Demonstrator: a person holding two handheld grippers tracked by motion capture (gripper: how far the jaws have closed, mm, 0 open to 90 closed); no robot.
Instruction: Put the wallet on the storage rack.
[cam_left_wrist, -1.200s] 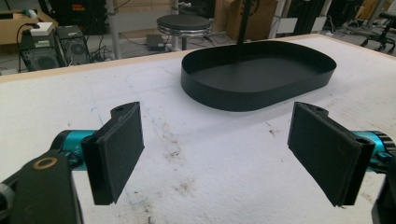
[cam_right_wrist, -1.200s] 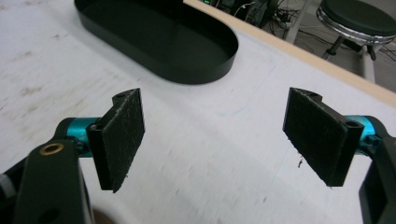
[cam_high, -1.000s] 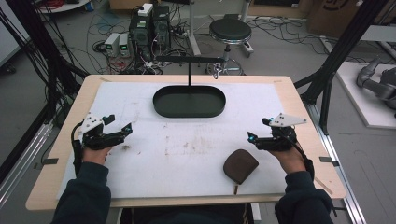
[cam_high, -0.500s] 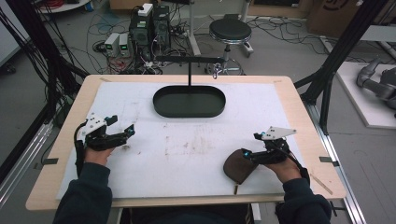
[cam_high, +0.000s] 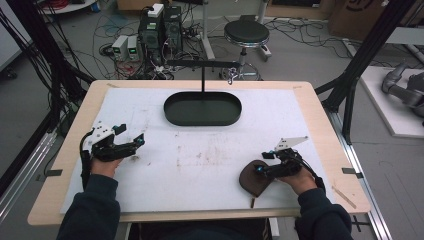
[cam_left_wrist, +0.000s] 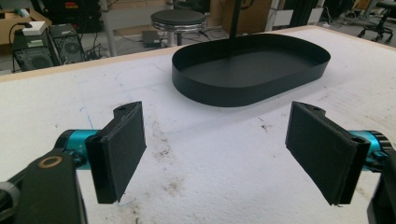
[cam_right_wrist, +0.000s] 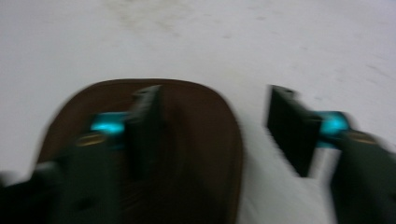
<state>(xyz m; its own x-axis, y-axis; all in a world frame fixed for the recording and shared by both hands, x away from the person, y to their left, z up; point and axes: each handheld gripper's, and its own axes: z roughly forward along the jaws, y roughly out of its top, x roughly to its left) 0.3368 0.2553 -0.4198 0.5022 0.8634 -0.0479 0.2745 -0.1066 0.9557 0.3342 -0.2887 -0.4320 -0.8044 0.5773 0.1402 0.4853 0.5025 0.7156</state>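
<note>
Lower right gripper (cam_high: 263, 169), jaws half-closed and closing astride brown pad (cam_high: 251, 179) right edge, unclamped; hold left gripper (cam_high: 131, 144) jaws apart.

Left tongs (cam_high: 134, 143): jaws wide apart, held level, forearm low. Right tongs (cam_high: 260, 171): jaws half-spread, just been closing, forearm low.

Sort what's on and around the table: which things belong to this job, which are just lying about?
In the job:
right gripper, jaws just closing astride its edge
brown pad
black oval tray, likely

Lying about:
stool
computer boxes
floor cables
left gripper, open, idle
</note>
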